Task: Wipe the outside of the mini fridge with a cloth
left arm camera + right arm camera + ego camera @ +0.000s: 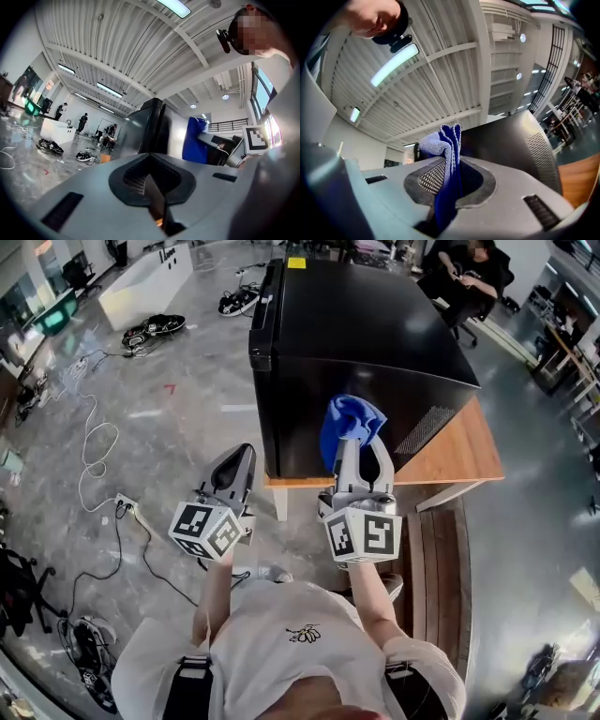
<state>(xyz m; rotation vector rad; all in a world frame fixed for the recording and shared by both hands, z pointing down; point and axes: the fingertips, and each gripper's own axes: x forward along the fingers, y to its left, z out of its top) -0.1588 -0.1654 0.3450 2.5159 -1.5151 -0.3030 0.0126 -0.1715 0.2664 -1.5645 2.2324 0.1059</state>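
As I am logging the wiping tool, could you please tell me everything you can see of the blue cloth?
The blue cloth looks like knobbly microfibre, bunched into upright folds. The right gripper has its jaws shut on it, with a crumpled end sticking out beyond them. It is held up before the near side of the black mini fridge; actual contact cannot be told.

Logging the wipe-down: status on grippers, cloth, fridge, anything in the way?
Right gripper shut on cloth, at fridge side, contact unclear. Left gripper shut, empty. Nothing seen in the way.
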